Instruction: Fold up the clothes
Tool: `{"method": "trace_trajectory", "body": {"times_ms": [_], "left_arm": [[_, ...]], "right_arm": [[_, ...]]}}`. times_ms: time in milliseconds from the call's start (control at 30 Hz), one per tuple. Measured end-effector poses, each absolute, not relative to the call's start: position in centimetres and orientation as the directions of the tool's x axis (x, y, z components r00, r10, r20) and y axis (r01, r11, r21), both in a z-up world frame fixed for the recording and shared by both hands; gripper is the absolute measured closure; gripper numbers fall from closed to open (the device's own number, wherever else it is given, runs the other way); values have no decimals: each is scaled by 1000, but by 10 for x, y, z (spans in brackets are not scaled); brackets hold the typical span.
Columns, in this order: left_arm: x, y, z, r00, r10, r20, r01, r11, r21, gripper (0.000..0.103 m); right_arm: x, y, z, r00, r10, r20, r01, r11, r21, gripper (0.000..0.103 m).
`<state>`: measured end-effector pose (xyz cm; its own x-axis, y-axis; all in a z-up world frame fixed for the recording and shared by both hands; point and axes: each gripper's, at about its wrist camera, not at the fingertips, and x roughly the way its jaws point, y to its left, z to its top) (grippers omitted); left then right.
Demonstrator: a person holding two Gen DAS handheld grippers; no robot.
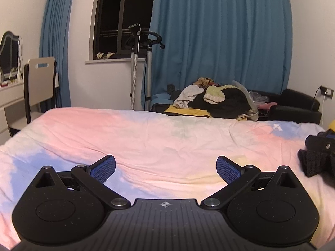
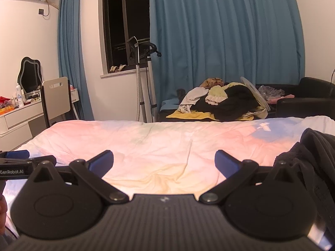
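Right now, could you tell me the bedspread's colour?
Pastel pink, blue and pale yellow bedspread, clearest in the left wrist view.

left gripper [image 1: 165, 168] fingers spread, right gripper [image 2: 164, 162] likewise

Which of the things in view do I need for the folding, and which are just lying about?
For the job:
black garment at the right edge of the bed
left tongs, open
right tongs, open

Lying about:
heap of clothes behind the bed
chair
mirror
curtain
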<state>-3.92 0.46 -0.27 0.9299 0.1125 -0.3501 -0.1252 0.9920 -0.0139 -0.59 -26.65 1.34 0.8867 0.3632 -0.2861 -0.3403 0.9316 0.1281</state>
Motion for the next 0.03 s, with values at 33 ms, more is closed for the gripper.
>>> {"method": "trace_trajectory", "body": {"times_ms": [33], "left_arm": [[-39, 3, -3, 930, 113, -351, -125, 992, -10, 0]], "right_arm": [[-6, -266, 13, 887, 360, -289, -337, 933, 125, 0]]}}
